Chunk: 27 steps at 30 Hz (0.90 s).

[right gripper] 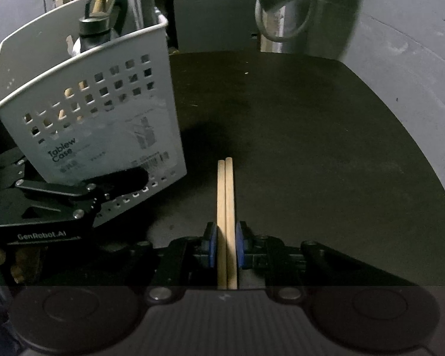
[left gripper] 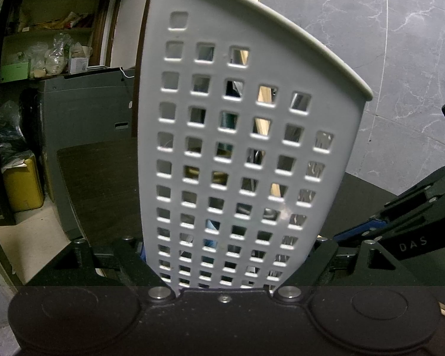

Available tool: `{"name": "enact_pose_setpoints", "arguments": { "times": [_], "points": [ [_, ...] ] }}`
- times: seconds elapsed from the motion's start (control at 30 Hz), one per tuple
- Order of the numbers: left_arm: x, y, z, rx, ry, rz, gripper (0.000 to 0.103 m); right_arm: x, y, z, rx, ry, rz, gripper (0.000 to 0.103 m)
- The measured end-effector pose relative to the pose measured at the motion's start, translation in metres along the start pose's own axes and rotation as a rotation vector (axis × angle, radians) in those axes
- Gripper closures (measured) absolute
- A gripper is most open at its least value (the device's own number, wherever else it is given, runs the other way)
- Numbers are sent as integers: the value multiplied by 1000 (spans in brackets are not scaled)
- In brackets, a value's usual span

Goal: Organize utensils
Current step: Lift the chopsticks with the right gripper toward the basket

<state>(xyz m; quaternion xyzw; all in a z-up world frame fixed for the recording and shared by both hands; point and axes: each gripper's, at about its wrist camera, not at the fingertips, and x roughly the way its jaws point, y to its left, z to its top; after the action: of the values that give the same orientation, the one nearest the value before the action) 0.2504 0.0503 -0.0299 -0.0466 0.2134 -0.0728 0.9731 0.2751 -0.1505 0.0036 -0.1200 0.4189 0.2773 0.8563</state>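
Right tongs [right gripper: 226,244] clamped on two chopsticks [right gripper: 225,207] pointing out over the dark desk [right gripper: 311,148], left tongs [left gripper: 228,267] gripping the tilted white basket [left gripper: 237,148], utensils already inside

The dark table [right gripper: 311,136] lies open right of the chopsticks [right gripper: 227,207]; the caddy [right gripper: 103,124] blocks the left.

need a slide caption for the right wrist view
Right gripper clamps a pair of pale wooden chopsticks over the dark table, beside the white perforated plastic utensil basket.
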Motion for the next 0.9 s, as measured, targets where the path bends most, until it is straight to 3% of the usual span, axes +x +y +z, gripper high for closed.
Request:
{"name": "enact_pose_setpoints", "arguments": {
  "times": [0.5, 0.6, 0.7, 0.73, 0.9],
  "points": [
    [1, -1, 0, -1, 1, -2, 20, 7, -2, 19, -7, 61, 19, 86],
    [2, -1, 0, -1, 1, -3, 20, 9, -7, 28, -6, 98, 53, 78],
    [3, -1, 1, -4, 1, -3, 19, 10, -7, 32, -33, 119, 42, 81],
    [2, 1, 1, -6, -1, -4, 19, 11, -4, 35, -46, 129, 30, 88],
    [1, 3, -1, -8, -7, -11, 19, 15, -3, 42, -14, 136, -1, 90]
  ]
}}
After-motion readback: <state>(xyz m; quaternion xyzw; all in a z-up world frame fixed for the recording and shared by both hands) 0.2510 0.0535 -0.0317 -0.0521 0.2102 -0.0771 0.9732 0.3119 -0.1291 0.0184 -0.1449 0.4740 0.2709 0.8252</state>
